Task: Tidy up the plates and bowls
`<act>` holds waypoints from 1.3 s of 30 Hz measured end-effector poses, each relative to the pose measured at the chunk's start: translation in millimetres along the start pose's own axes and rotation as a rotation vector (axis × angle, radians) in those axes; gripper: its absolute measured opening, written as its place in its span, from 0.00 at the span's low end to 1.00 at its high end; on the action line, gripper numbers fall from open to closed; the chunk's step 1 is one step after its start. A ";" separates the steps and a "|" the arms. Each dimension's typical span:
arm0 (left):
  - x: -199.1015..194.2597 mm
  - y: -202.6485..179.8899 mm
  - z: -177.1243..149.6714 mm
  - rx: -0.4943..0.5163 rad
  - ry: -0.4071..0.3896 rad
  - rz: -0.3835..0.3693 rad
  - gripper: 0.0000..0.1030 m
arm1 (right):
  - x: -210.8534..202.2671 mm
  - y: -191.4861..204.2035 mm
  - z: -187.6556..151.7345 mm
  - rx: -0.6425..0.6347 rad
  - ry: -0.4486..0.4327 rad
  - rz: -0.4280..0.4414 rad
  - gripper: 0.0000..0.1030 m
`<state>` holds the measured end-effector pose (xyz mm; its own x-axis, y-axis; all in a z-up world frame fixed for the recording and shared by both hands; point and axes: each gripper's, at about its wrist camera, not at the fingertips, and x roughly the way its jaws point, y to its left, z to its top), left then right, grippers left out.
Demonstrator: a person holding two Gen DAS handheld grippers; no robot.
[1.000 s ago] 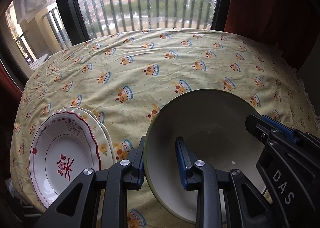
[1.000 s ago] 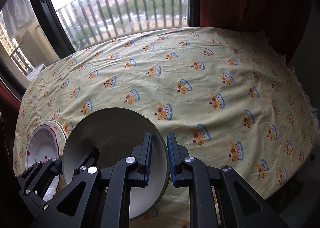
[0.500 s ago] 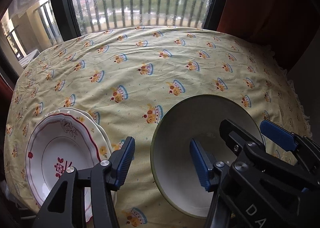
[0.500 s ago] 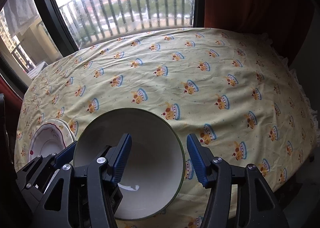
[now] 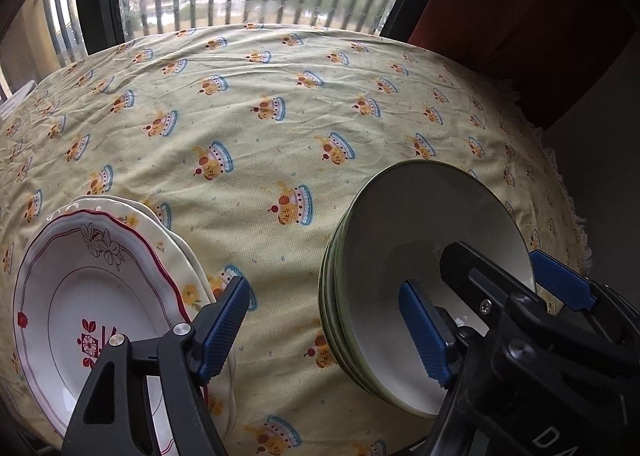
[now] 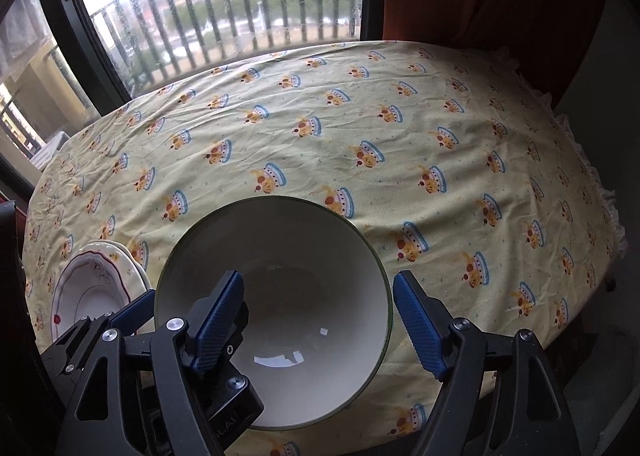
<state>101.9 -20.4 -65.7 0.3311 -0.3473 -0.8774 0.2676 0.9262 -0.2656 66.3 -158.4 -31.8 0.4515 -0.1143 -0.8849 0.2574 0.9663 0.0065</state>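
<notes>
A stack of green-rimmed white bowls (image 5: 404, 240) rests on the yellow tablecloth near the front edge; it also shows in the right wrist view (image 6: 280, 276). A stack of white plates (image 5: 80, 296), the top one with a red rim and flower print, lies to its left, and shows in the right wrist view (image 6: 94, 290). My left gripper (image 5: 324, 332) is open, its jaws either side of the bowls' left rim, holding nothing. My right gripper (image 6: 318, 330) is open around the bowls' right rim, holding nothing.
The yellow crown-print tablecloth (image 6: 360, 127) covers the whole table up to a window with a balcony railing (image 6: 224, 23). A red curtain (image 5: 540, 15) hangs at the back right. The table's frilled right edge (image 6: 600, 191) drops off.
Both grippers were shut on the bowl's rim a second ago. Both have opened wide and let go, and the bowl now sits on the stack of bowls.
</notes>
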 end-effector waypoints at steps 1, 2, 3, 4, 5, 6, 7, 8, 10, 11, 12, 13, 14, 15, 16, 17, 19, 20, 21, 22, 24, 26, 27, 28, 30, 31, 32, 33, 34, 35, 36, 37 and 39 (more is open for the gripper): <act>1.0 0.0 -0.6 0.001 0.005 -0.008 0.75 | 0.0 -1.6 -1.9 0.013 0.001 0.000 0.78; 2.6 0.1 -0.5 0.001 0.011 -0.013 0.75 | 0.7 -3.5 -3.2 0.025 0.005 0.003 0.78; 4.0 -0.9 -0.4 0.004 0.016 -0.018 0.74 | 2.1 -5.6 -4.0 0.037 0.014 0.005 0.78; 5.5 -1.7 0.3 0.007 0.019 -0.023 0.74 | 3.8 -7.5 -4.3 0.047 0.023 0.005 0.78; 6.4 -2.9 0.7 0.010 0.019 -0.026 0.73 | 5.2 -9.4 -4.4 0.056 0.028 0.001 0.78; 7.4 -4.2 1.1 0.009 0.018 -0.027 0.71 | 6.5 -11.2 -4.5 0.063 0.030 -0.003 0.78; 8.8 -5.2 2.0 0.007 0.020 -0.031 0.69 | 8.0 -12.4 -4.3 0.068 0.033 -0.007 0.78; 10.6 -6.2 2.3 0.003 0.025 -0.035 0.68 | 9.2 -14.1 -4.0 0.070 0.036 -0.009 0.78; 15.5 -8.2 3.9 -0.012 0.042 -0.038 0.61 | 12.0 -17.6 -2.6 0.071 0.046 -0.012 0.78; 17.7 -8.8 4.9 -0.020 0.049 -0.039 0.59 | 13.2 -18.9 -1.8 0.066 0.052 -0.012 0.78; 19.0 -9.4 5.6 -0.027 0.053 -0.031 0.54 | 14.7 -20.3 -1.0 0.060 0.054 -0.005 0.78; 19.9 -9.9 6.3 -0.033 0.054 -0.010 0.50 | 17.2 -21.9 -0.1 0.051 0.057 0.006 0.78; 20.4 -11.1 7.0 -0.037 0.052 0.013 0.49 | 20.0 -23.6 0.7 0.045 0.061 0.018 0.78; 20.9 -12.4 8.0 -0.040 0.050 0.020 0.49 | 24.1 -25.5 1.8 0.043 0.071 0.039 0.78; 21.5 -12.8 8.7 -0.048 0.056 0.022 0.49 | 28.1 -28.0 3.1 0.046 0.081 0.065 0.78; 22.2 -12.5 9.1 -0.062 0.063 0.025 0.48 | 32.0 -30.0 5.0 0.045 0.093 0.089 0.78; 22.5 -13.7 9.8 -0.074 0.067 0.034 0.48 | 39.3 -32.5 9.4 0.043 0.125 0.122 0.78; 22.8 -15.2 9.9 -0.074 0.065 0.043 0.48 | 42.7 -33.7 10.9 0.048 0.141 0.132 0.78; 23.0 -16.5 10.3 -0.073 0.064 0.049 0.48 | 45.6 -34.8 11.8 0.052 0.153 0.146 0.78; 23.0 -17.6 10.4 -0.075 0.065 0.057 0.48 | 48.2 -35.6 12.1 0.053 0.161 0.165 0.78; 22.4 -19.0 10.0 -0.086 0.068 0.074 0.48 | 52.2 -36.7 13.1 0.044 0.170 0.197 0.78; 22.3 -20.6 9.7 -0.099 0.072 0.091 0.48 | 56.4 -38.7 14.1 0.038 0.181 0.227 0.78; 22.6 -22.2 10.0 -0.105 0.074 0.101 0.48 | 58.9 -40.2 14.6 0.040 0.190 0.243 0.78; 22.5 -23.8 9.5 -0.108 0.074 0.112 0.48 | 61.6 -42.2 14.9 0.045 0.201 0.260 0.78; 22.9 -27.7 8.8 -0.108 0.077 0.129 0.48 | 67.2 -46.5 15.0 0.054 0.226 0.287 0.78; 23.0 -29.4 8.5 -0.106 0.077 0.136 0.48 | 69.0 -49.6 14.5 0.059 0.236 0.297 0.78; 22.8 -30.4 8.7 -0.105 0.076 0.143 0.48 | 70.5 -51.8 14.0 0.064 0.243 0.304 0.78; 23.0 -30.8 8.7 -0.107 0.077 0.148 0.48 | 72.1 -53.2 13.8 0.068 0.248 0.313 0.77; 21.4 -30.1 8.2 -0.112 0.079 0.151 0.48 | 73.2 -54.3 13.8 0.070 0.252 0.325 0.77; 21.5 -30.4 8.3 -0.115 0.080 0.155 0.48 | 73.9 -55.4 13.5 0.073 0.251 0.330 0.77; 21.6 -31.0 8.4 -0.113 0.082 0.161 0.49 | 74.7 -56.5 13.5 0.076 0.249 0.329 0.75; 21.8 -32.4 8.6 -0.109 0.088 0.170 0.49 | 76.5 -57.8 13.7 0.078 0.252 0.315 0.67; 22.0 -35.0 9.2 -0.099 0.096 0.186 0.49 | 82.2 -61.4 12.4 0.097 0.272 0.333 0.63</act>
<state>108.2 -61.8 -71.9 0.2774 -0.1585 -0.9476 0.1185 0.9844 -0.1299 98.2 -230.0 -99.2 0.2858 0.2768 -0.9174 0.2208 0.9126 0.3442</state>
